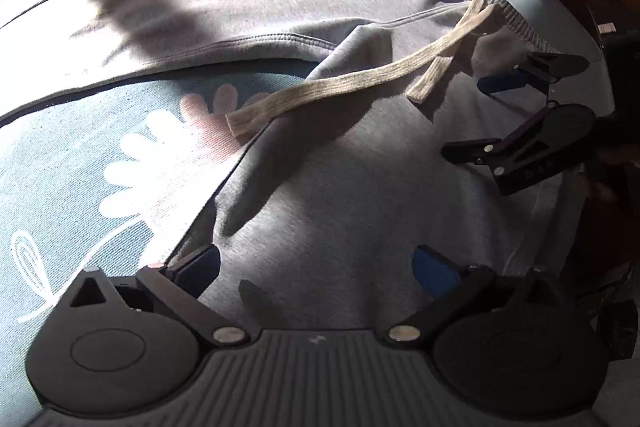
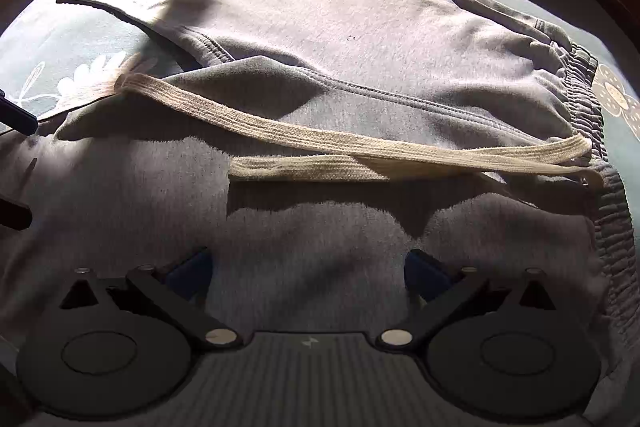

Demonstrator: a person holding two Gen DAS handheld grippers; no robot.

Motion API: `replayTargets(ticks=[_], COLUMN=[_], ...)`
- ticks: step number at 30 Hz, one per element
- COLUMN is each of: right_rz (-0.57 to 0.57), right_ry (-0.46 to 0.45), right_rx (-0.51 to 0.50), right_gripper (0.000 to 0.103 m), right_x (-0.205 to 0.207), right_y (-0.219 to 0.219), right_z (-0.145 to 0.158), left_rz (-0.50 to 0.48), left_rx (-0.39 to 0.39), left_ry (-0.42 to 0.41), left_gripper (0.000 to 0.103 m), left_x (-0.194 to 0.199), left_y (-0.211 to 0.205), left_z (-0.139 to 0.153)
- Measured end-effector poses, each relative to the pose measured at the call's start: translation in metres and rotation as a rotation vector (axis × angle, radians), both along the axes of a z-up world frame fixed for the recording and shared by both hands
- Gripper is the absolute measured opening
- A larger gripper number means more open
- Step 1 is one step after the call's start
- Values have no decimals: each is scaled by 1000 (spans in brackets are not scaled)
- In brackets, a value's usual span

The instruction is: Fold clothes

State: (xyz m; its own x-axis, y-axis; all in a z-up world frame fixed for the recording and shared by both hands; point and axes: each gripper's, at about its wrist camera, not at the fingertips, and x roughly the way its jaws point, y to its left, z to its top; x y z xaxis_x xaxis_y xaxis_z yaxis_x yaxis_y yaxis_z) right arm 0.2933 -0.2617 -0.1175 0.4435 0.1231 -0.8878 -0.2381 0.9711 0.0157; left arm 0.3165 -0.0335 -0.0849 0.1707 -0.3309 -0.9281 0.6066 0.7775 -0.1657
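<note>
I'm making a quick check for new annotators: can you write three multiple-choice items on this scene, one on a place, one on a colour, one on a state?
1. Where does the cream drawstring lie?
A. Across the front of the grey sweatpants
B. Hanging off the bed's edge
C. Held between gripper fingers

2. What colour is the cloth under the sweatpants?
A. Red with stripes
B. Blue-grey floral bedspread
C. Plain black

3. How do the left gripper and right gripper stand?
A. Both shut on cloth
B. One open, one shut
C. Both open, holding nothing

Answers:
1. A: both drawstring ends rest flat on the fabric below the waistband.
2. B: white and pink flower prints show on blue-grey cloth.
3. C: in each wrist view the fingers are spread wide, with grey fabric showing between them.
</note>
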Motion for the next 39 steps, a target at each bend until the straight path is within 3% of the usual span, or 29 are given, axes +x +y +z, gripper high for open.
replayTargets(ticks=[8, 14, 17, 22, 26, 32, 35, 38, 39], right_rz=[-38, -22, -20, 4, 13, 52, 25, 32, 58], right_ry=[37, 70, 62, 63, -4, -14, 15, 22, 26], right_rx=[-19, -59, -35, -32, 3, -20, 11, 26, 5], right_gripper=[103, 103, 103, 103, 103, 103, 103, 103, 103], right_x=[0, -38, -52, -64, -50, -30, -48, -67, -71], right_y=[5, 10, -1, -16, -27, -55, -81, -100, -99], right_z=[13, 12, 11, 24, 33, 19, 10, 7, 8], left_rz=[-197, -331, -384, -357, -325, -337, -359, -396, -419], left_rx=[17, 66, 89, 78, 39, -17, -29, 9, 38], left_ry=[-32, -44, -101, -126, -158, -192, -158, -88, -104], left_gripper=[102, 102, 102, 102, 102, 102, 102, 102, 102], left_x=[-32, -49, -59, -61, -59, -60, -69, -87, -89], left_y=[-22, -23, -22, -31, -52, -97, -105, -115, -115], left_z=[-8, -24, -29, -19, -4, 2, -4, -20, -25])
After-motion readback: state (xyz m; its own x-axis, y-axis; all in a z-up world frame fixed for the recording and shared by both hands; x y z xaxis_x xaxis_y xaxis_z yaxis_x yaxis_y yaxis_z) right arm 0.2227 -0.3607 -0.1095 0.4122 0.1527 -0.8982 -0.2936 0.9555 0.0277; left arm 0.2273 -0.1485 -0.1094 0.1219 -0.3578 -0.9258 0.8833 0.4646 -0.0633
